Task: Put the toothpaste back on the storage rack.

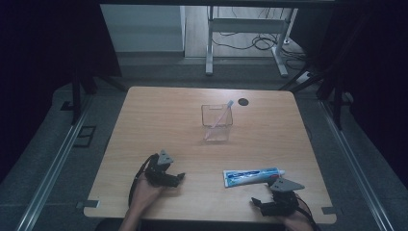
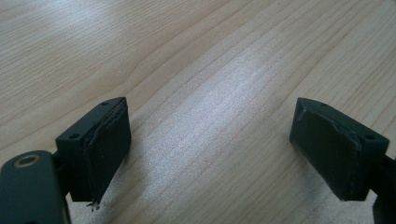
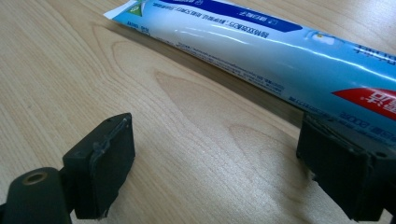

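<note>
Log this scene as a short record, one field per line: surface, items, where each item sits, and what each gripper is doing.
surface: wooden table
container: clear square cup, upright near the table's middle
in container: toothbrush, leaning
tube: toothpaste tube, lying flat at front right
left gripper: open, over bare wood
right gripper: open, just short of the tube, holding nothing
table mark: dark round spot near the far edge

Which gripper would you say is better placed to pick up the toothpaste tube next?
The right gripper, probably. Its jaws are open with the toothpaste tube lying just ahead of them on the table. The left gripper, also open, faces bare wood well to the tube's left.
</note>
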`<move>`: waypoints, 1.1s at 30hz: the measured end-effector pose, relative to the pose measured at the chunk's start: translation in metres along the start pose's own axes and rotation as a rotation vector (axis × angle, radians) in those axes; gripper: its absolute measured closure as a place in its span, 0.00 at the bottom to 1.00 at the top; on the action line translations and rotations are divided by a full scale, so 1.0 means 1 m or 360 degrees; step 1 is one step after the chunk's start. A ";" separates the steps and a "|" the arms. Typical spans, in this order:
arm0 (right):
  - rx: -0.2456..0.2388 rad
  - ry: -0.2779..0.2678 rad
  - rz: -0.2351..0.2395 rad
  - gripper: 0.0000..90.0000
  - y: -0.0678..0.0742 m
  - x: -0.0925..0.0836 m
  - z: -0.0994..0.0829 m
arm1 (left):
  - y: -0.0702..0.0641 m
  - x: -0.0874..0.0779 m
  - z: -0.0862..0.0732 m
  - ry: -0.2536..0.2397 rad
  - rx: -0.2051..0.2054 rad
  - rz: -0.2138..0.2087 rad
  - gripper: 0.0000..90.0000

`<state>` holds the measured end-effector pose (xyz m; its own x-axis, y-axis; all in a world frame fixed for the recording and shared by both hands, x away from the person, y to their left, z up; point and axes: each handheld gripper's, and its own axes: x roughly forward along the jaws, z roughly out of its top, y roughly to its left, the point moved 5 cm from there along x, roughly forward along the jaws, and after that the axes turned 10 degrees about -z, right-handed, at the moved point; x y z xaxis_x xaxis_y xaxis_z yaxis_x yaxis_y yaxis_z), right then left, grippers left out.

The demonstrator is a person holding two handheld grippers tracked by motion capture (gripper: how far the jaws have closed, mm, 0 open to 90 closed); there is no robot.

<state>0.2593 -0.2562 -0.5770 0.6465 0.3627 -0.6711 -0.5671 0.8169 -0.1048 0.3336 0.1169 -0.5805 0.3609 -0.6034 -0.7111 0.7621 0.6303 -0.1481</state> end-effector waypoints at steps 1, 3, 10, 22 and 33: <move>0.0005 0.0005 0.0004 0.13 0.000 0.000 0.000 | 0.000 0.000 0.000 0.0000 -0.0001 0.0000 0.14; 0.0014 0.0015 0.0007 0.13 0.000 0.000 0.001 | 0.000 0.000 0.000 -0.0001 -0.0001 0.0001 0.14; 0.0085 0.0082 0.0080 0.14 -0.003 -0.005 0.002 | 0.000 0.000 0.000 -0.0002 -0.0003 0.0004 0.14; 0.0072 0.0050 0.0146 0.56 0.002 -0.014 0.020 | 0.000 0.000 0.000 -0.0003 -0.0007 0.0007 0.15; -0.0063 0.0027 0.0203 0.85 0.016 -0.007 0.038 | 0.000 0.000 0.000 -0.0011 -0.0015 0.0011 0.15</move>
<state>0.2649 -0.2286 -0.5456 0.5592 0.4546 -0.6933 -0.6640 0.7463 -0.0463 0.3333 0.1170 -0.5805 0.3696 -0.6025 -0.7073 0.7547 0.6388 -0.1498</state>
